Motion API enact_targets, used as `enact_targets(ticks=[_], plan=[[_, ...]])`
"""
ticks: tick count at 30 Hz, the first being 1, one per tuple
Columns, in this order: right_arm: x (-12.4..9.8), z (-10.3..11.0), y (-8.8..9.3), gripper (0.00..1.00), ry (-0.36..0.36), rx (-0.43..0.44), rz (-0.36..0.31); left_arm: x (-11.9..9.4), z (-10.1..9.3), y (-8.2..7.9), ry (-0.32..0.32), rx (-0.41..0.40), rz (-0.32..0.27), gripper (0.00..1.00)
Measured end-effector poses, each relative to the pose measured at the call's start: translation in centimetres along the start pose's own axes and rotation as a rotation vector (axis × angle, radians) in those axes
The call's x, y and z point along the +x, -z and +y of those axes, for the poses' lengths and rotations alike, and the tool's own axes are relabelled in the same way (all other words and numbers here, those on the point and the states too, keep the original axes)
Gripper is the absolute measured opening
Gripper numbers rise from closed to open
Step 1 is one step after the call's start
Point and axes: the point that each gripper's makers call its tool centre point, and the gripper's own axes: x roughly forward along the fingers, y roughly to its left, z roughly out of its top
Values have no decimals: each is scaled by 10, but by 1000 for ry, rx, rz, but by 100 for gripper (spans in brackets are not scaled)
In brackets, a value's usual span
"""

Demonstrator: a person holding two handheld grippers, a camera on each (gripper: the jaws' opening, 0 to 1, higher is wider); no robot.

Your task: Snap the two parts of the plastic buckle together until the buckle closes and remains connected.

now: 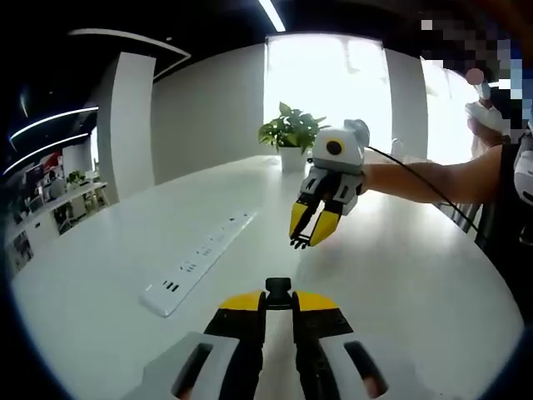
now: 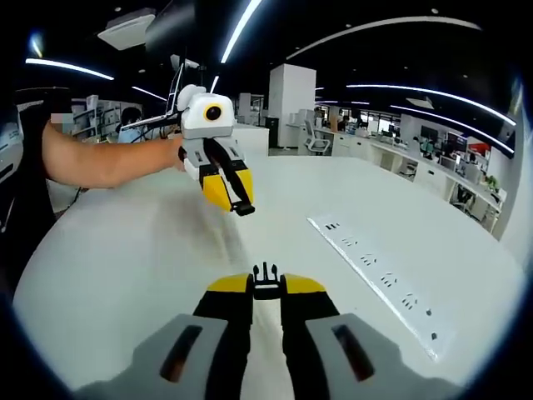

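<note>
Buckle halves are held apart, one in each gripper, above the white tabletop (image 1: 125, 275). The left gripper (image 1: 278, 293) is clamped on the socket half (image 1: 278, 289); the right gripper (image 2: 266, 279) is clamped on the pronged half (image 2: 265, 273), prongs pointing forward. The grippers face each other, well apart. Judged next: align both halves on one axis before closing the gap.

Pronged buckle half (image 2: 266, 280) between right tongs (image 2: 266, 289)

Blown-out window (image 1: 329, 92) glare, fisheye-warped edges.
</note>
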Motion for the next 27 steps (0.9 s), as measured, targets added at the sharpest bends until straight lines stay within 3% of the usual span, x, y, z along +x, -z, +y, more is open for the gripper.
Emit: enact_targets(ticks=[12, 21, 27], plan=[[-8, -6, -11, 11, 21, 8, 0, -7, -3, -14, -2, 16, -3, 11], [-12, -7, -15, 11, 24, 9, 10, -11, -5, -16, 4, 10, -1, 10], [-20, -5, -31, 11, 30, 3, -17, -14, -10, -20, 14, 9, -4, 11]])
